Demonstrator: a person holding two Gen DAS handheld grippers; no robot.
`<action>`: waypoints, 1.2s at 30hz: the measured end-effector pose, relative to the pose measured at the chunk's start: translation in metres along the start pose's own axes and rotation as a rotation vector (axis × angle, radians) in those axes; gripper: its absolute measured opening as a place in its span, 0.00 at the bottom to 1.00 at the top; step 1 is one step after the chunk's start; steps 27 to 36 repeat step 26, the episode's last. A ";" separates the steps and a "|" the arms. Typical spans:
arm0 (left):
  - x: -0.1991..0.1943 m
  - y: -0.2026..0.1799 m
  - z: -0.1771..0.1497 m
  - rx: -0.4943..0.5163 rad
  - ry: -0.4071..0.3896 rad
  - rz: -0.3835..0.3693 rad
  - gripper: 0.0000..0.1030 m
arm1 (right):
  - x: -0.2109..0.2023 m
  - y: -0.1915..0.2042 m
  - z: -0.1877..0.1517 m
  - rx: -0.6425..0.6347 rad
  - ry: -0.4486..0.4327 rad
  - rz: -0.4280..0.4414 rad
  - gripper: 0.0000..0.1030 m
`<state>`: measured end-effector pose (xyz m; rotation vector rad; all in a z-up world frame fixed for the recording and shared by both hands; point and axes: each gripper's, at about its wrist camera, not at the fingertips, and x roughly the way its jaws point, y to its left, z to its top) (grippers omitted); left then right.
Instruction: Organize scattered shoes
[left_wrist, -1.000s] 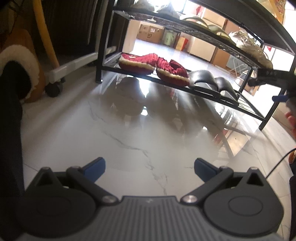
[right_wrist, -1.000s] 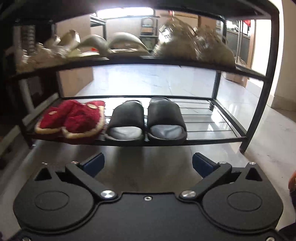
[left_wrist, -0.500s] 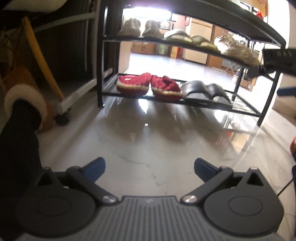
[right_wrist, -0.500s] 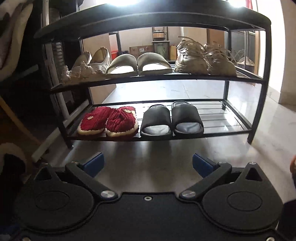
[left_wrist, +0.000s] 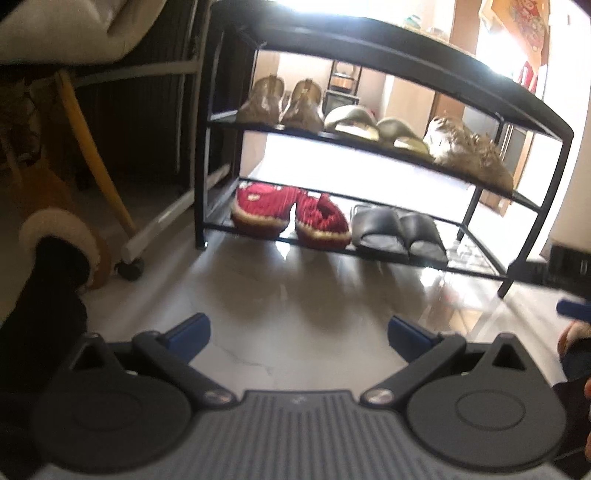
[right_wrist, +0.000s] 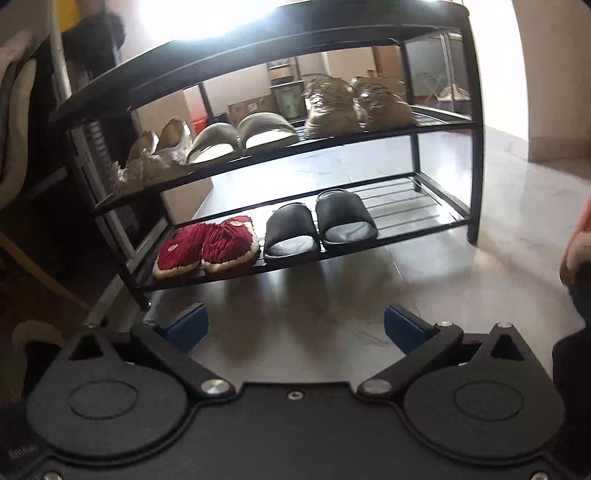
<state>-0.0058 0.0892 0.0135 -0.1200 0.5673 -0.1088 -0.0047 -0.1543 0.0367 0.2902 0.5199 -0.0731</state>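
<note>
A black shoe rack (left_wrist: 388, 55) (right_wrist: 258, 48) stands on the floor ahead of both grippers. Its lower shelf holds a pair of red slippers (left_wrist: 288, 216) (right_wrist: 208, 245) and a pair of black slides (left_wrist: 397, 230) (right_wrist: 319, 227). Its middle shelf holds tan heels (left_wrist: 280, 101) (right_wrist: 155, 151), beige slides (left_wrist: 373, 125) (right_wrist: 243, 136) and fluffy tan shoes (left_wrist: 465, 151) (right_wrist: 358, 101). My left gripper (left_wrist: 299, 334) is open and empty, back from the rack. My right gripper (right_wrist: 295, 326) is open and empty, also back from it.
The floor (left_wrist: 295, 306) is glossy pale marble. Left of the rack are a yellow chair leg (left_wrist: 96, 147), a white frame on a caster wheel (left_wrist: 131, 267) and a brown fleece-lined boot (left_wrist: 66, 240). A cream wall corner (right_wrist: 550, 74) is at right.
Both grippers have pulled back and tilted up from the rack, so the whole rack now shows. Both stayed open and empty.
</note>
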 end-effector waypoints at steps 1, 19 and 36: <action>-0.003 -0.004 0.002 0.008 -0.006 -0.005 1.00 | -0.003 -0.004 -0.001 0.017 -0.008 0.001 1.00; -0.006 -0.056 0.007 0.131 0.047 -0.008 1.00 | -0.030 -0.019 -0.011 0.006 -0.005 -0.030 1.00; -0.011 -0.053 0.002 0.121 -0.008 -0.008 0.99 | -0.026 -0.023 -0.015 0.028 0.012 -0.036 1.00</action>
